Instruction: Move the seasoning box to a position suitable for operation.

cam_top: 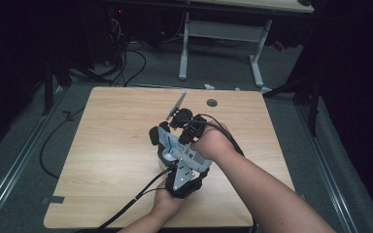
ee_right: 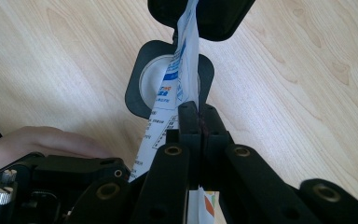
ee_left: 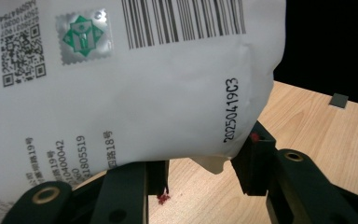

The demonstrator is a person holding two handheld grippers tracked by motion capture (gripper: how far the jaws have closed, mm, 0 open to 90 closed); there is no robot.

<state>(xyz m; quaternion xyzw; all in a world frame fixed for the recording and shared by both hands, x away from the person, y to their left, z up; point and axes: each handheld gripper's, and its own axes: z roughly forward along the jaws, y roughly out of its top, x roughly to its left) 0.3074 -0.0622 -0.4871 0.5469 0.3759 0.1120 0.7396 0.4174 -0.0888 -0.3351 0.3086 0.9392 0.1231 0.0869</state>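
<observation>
A white printed packet (cam_top: 182, 150) is held up over the middle of the table. My right gripper (ee_right: 199, 119) is shut on its edge, and the right gripper view shows the packet (ee_right: 170, 93) edge-on, hanging toward the table. The left gripper view shows the packet's (ee_left: 135, 88) back close up, with a barcode, a QR code and a date code. My left gripper (ee_left: 205, 172) sits just under its lower edge, jaws apart, a packet corner hanging between them. In the high view the left gripper (cam_top: 181, 165) comes up from below and the right gripper (cam_top: 175, 141) reaches in from the right.
Under the packet stands a black rounded holder with a white round inside (ee_right: 147, 81), and another black piece (ee_right: 214, 16) lies past it. The wooden table (cam_top: 111, 145) has a round grommet (cam_top: 211, 102) near its far edge. A desk frame and cables stand behind.
</observation>
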